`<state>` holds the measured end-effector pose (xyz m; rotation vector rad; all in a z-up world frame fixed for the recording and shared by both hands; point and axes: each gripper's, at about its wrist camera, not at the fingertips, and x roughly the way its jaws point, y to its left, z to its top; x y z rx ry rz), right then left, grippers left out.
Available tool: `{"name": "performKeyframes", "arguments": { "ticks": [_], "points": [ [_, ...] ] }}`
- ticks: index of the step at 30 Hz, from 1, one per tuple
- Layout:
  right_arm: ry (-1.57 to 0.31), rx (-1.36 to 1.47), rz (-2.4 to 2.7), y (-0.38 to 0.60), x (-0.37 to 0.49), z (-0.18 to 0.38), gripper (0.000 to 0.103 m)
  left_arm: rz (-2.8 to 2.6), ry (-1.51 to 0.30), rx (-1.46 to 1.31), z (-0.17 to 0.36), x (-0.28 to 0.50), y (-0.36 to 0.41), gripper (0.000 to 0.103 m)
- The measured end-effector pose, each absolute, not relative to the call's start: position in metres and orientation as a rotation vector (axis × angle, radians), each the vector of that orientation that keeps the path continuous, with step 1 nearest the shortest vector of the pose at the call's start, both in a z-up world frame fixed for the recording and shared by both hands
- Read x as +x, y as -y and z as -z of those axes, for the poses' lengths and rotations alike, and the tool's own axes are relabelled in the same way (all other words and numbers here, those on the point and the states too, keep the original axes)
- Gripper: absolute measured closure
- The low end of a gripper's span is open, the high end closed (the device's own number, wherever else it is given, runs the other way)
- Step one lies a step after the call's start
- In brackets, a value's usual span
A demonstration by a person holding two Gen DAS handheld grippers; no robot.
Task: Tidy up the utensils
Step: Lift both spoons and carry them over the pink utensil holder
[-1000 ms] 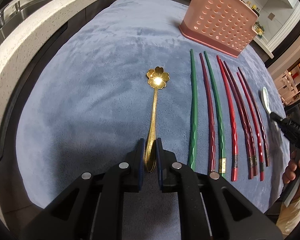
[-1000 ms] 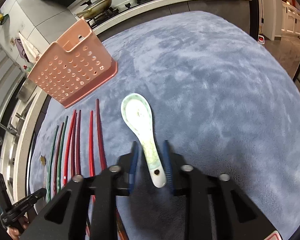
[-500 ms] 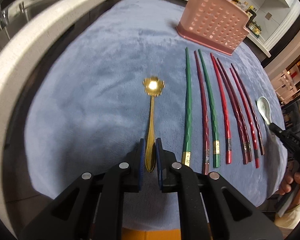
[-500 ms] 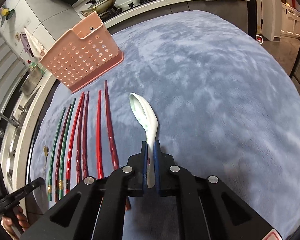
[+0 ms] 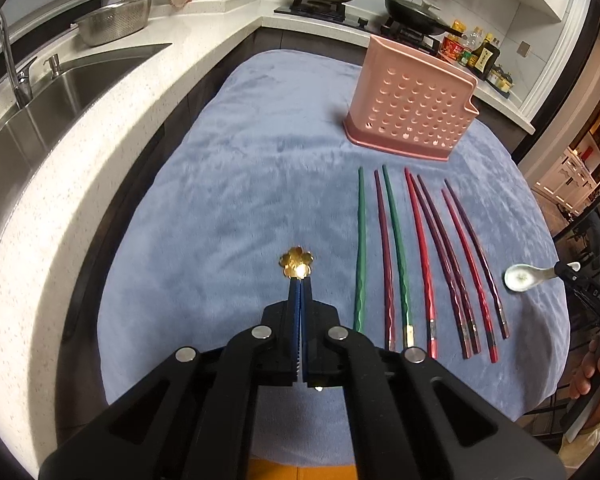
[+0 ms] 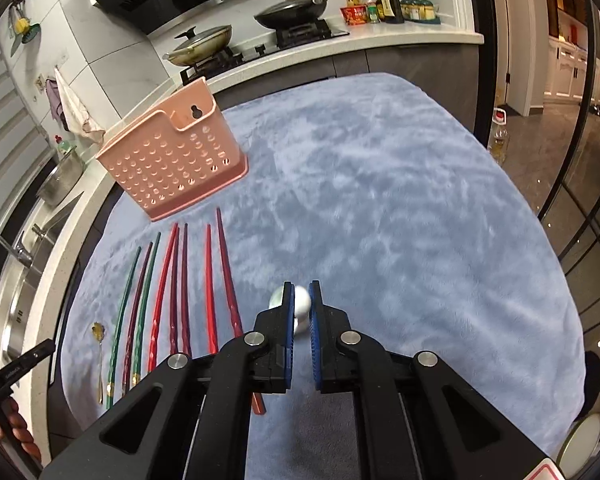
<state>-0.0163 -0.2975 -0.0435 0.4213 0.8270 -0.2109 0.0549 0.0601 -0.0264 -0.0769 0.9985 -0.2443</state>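
Slippage is the risk: left gripper, jaws closed thinly on the gold spoon, and right gripper, gripping the white spoon, hang well short of the pink basket.

Left gripper is holding the gold flower spoon above the blue cloth.

Its blue-padded fingers are pressing together on the spoon's handle, with only the flower-shaped bowl showing past the tips. To the right, a row of green, maroon and red chopsticks is lying on the cloth, pointing toward the pink perforated holder standing upright beyond them. At far right, the right gripper is carrying a white ceramic spoon.
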Motion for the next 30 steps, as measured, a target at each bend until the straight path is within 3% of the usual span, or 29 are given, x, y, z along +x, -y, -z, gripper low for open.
{"name": "performKeyframes", "arguments": {
  "ticks": [4,10,14,18,20,30],
  "points": [
    [-0.829,0.408,0.218,0.295,-0.017,0.047,0.096,0.253,-1.056,-0.126,0.045,0.051,-0.066,0.101],
    [-0.841,0.435,0.219,0.294,-0.023,0.055,0.095,0.274,-1.227,-0.263,0.098,0.041,-0.07,0.086],
    [-0.843,0.422,0.217,0.291,-0.022,0.054,0.095,0.279,-1.213,-0.257,0.104,0.039,-0.066,0.08],
    [-0.842,0.429,0.219,0.291,-0.023,0.056,0.095,0.278,-1.198,-0.255,0.107,0.036,-0.065,0.082],
    [-0.843,0.43,0.219,0.291,-0.023,0.055,0.095,0.279,-1.202,-0.253,0.106,0.036,-0.065,0.093],
    [-0.839,0.432,0.211,0.291,-0.023,0.052,0.095,0.274,-1.132,-0.188,0.078,0.034,-0.068,0.094]
  ]
}}
